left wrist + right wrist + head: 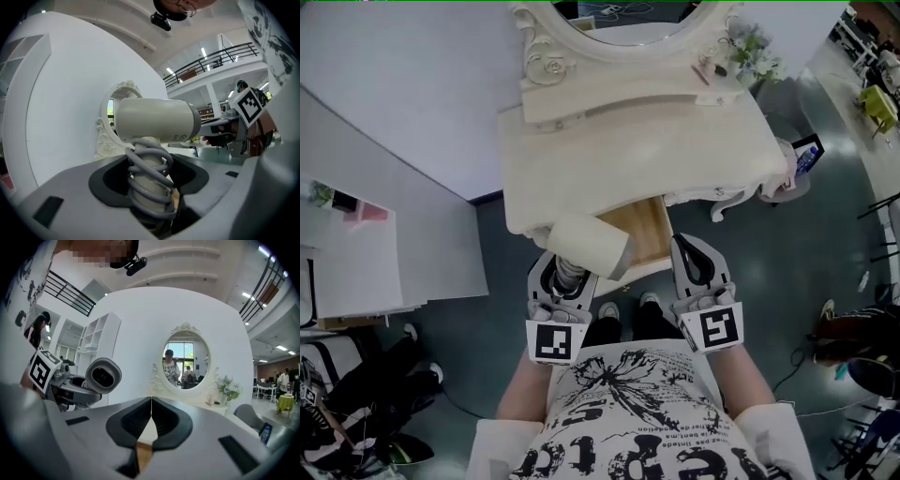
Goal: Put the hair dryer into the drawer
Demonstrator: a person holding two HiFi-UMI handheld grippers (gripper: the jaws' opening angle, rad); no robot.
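the left gripper (150, 187) is just short of the open drawer (645, 230), its jaws set wide and clamped on the cord-wrapped handle of the hair dryer (586, 246). the dryer's barrel hangs over the drawer's left front corner. the right gripper (698, 267) sits just right of the drawer's front, jaws pressed together on nothing. beyond the drawer lie the cream bench (628, 155) and its oval mirror (185, 359).

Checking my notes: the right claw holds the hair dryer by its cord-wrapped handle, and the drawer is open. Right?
No: the left claw holds the hair dryer by its cord-wrapped handle, as the left gripper view shows; the right claw is shut. The drawer is open.
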